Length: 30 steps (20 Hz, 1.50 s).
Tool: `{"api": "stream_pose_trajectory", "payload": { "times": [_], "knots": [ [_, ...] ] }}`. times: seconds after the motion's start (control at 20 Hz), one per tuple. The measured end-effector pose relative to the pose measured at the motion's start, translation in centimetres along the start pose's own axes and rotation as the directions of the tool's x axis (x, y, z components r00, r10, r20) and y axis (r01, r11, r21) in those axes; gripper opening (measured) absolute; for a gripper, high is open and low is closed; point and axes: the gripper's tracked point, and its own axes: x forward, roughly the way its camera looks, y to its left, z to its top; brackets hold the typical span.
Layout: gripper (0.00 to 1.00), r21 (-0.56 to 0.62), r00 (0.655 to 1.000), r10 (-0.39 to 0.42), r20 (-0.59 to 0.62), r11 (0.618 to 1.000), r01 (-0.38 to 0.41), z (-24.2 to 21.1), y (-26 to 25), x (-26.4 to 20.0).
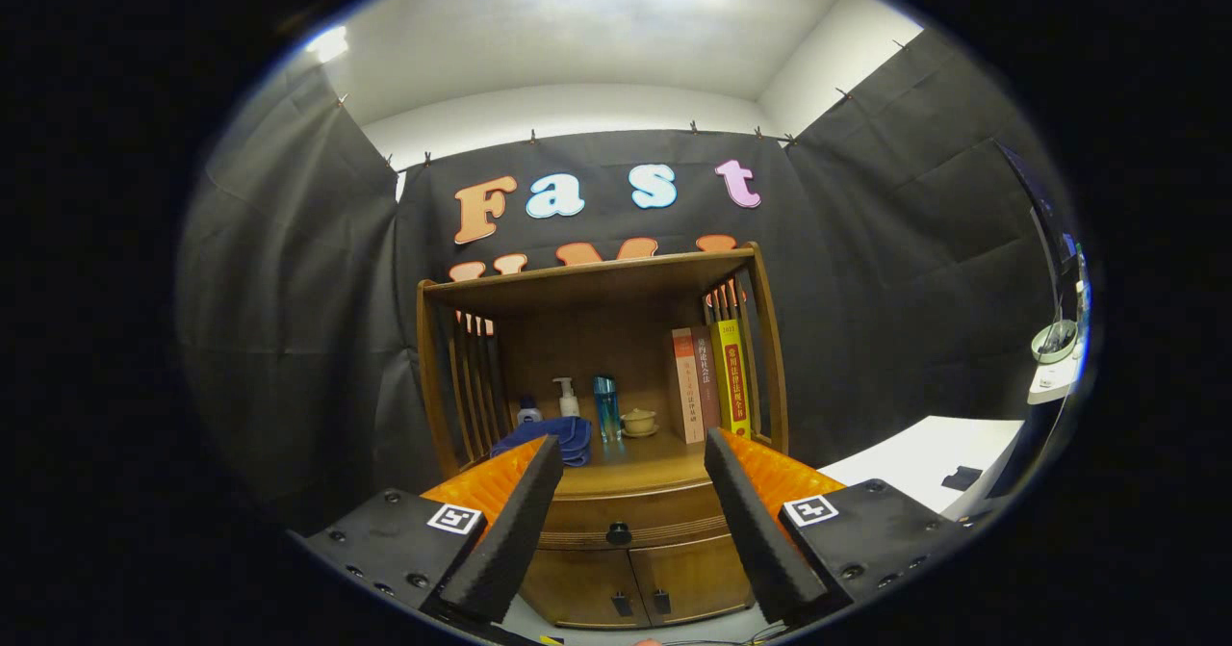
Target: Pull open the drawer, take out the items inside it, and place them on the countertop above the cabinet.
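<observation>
Gripper view. The gripper (630, 458) is held level and well back from a small brown wooden cabinet (616, 569), pointing straight at it. Its two fingers stand wide apart with nothing between them but open air; no contact with anything.

The closed wooden drawer (630, 516) with a small dark round knob (618, 533) lies between the fingers and beyond their tips. Below it sit two small cabinet doors (630, 583), both shut. Whatever is inside the drawer cannot be seen.

Above the drawer is the brown wooden tabletop (635, 468) of the cabinet, roofed by a slatted wooden shelf frame (587, 285). On the tabletop, from the left finger across to the right one:
- a crumpled blue cloth (563, 434), just past the left fingertip and partly hidden by it
- a small dark-blue bottle (528, 413), behind the cloth
- a white pump bottle (568, 399)
- a tall clear blue bottle (606, 408)
- a small cream cup on a saucer (639, 423)
- three upright books (710, 381), orange, dark red and yellow spines, leaning against the right-hand slats

Right of the cabinet, well apart from it, a white table surface (924, 453) carries a small dark flat object (961, 478), too small to identify. The straight line from the gripper to the knob is unobstructed.
</observation>
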Motion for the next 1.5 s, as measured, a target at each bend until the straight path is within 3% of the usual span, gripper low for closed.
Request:
{"api": "stream_pose_trajectory", "payload": {
  "times": [0.65, 1.15, 1.25, 1.5],
  "knots": [
    [0.98, -0.015, 0.999, -0.030, 0.012, 0.999, 0.030, 0.1, -1.1, 0.5],
    [0.98, -0.004, 1.000, 0.021, 0.003, 1.000, -0.021, -1.3, 1.3, 0.8],
    [0.98, 0.007, 0.998, 0.032, 0.050, 0.999, -0.033, -1.6, 1.2, 1.2],
    [0.98, 0.019, 0.998, 0.055, 0.023, 0.998, -0.055, -8.4, 1.6, 3.8]
  ]
}}
